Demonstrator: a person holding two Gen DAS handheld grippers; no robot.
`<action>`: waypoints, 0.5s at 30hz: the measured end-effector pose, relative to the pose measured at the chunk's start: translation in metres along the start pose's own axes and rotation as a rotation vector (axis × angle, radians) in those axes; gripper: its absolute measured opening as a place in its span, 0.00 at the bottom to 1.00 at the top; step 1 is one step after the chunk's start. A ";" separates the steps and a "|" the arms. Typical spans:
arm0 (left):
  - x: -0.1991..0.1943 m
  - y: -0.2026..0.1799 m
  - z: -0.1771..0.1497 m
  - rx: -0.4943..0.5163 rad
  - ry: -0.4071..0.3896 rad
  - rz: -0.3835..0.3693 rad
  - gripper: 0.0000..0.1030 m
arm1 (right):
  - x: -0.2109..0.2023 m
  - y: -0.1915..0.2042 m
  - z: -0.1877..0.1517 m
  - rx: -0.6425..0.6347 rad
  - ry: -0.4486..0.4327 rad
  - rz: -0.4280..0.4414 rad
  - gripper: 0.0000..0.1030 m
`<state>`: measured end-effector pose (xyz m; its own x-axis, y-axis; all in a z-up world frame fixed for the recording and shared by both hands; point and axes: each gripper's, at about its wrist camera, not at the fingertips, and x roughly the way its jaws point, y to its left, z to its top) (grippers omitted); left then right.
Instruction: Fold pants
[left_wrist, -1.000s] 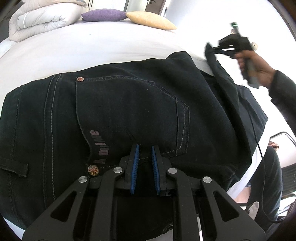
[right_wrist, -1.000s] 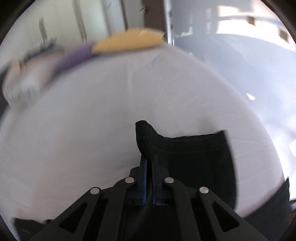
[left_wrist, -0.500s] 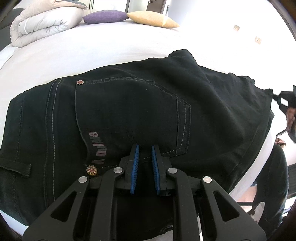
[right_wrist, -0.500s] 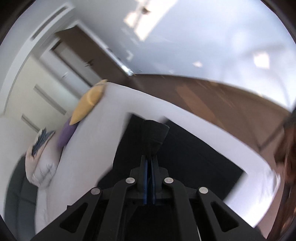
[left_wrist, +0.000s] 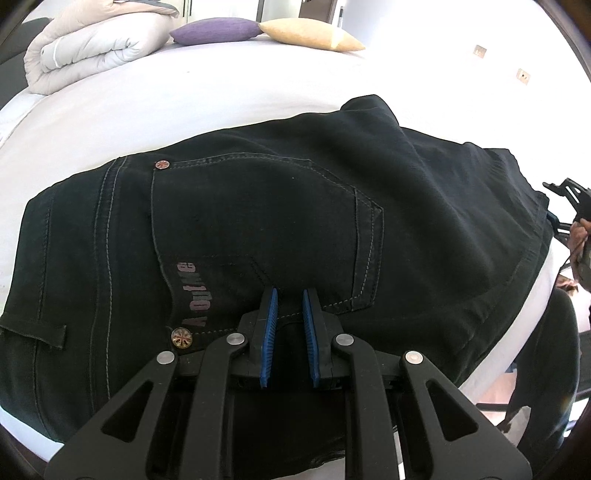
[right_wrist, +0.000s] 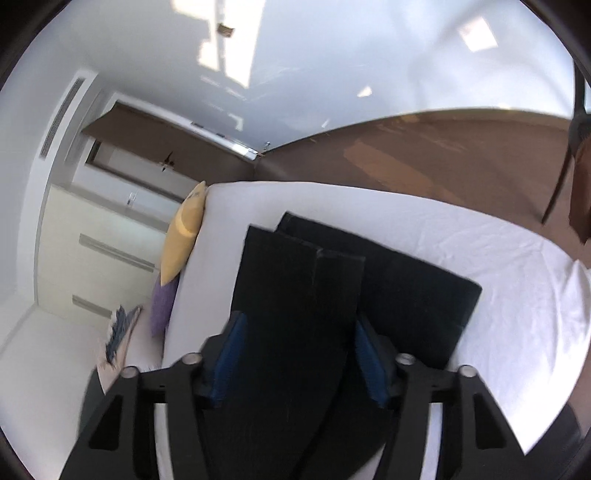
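Observation:
Dark blue-black pants lie folded on the white bed, back pocket and waistband up. My left gripper rests low over the seat of the pants, its blue pads a small gap apart, holding nothing. In the right wrist view the pants lie as stacked leg layers on the bed. My right gripper is open wide just above the top layer, empty. It also shows in the left wrist view at the far right edge by the pants' end.
A folded white duvet, a purple pillow and a yellow pillow sit at the far end of the bed. Brown floor and white cupboards lie beyond. A chair frame stands at the right.
My right gripper carried the pant-leg end across to the right, laid it down and opened, letting it go. The left gripper stayed put on the seat.

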<state>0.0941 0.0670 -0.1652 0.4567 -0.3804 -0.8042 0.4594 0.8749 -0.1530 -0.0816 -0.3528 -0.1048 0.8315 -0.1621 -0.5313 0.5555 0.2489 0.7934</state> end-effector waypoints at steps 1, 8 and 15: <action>0.000 0.000 0.000 0.000 0.000 0.002 0.14 | 0.004 -0.002 0.004 0.003 0.006 -0.008 0.29; -0.001 -0.001 -0.001 -0.008 -0.003 0.006 0.14 | -0.012 -0.017 0.007 0.037 -0.010 -0.037 0.04; -0.003 0.000 0.001 0.002 0.010 0.001 0.14 | -0.028 -0.038 0.005 0.085 -0.027 -0.036 0.03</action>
<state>0.0934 0.0679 -0.1626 0.4497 -0.3763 -0.8101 0.4602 0.8749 -0.1509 -0.1264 -0.3621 -0.1185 0.8103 -0.1958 -0.5524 0.5822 0.1606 0.7970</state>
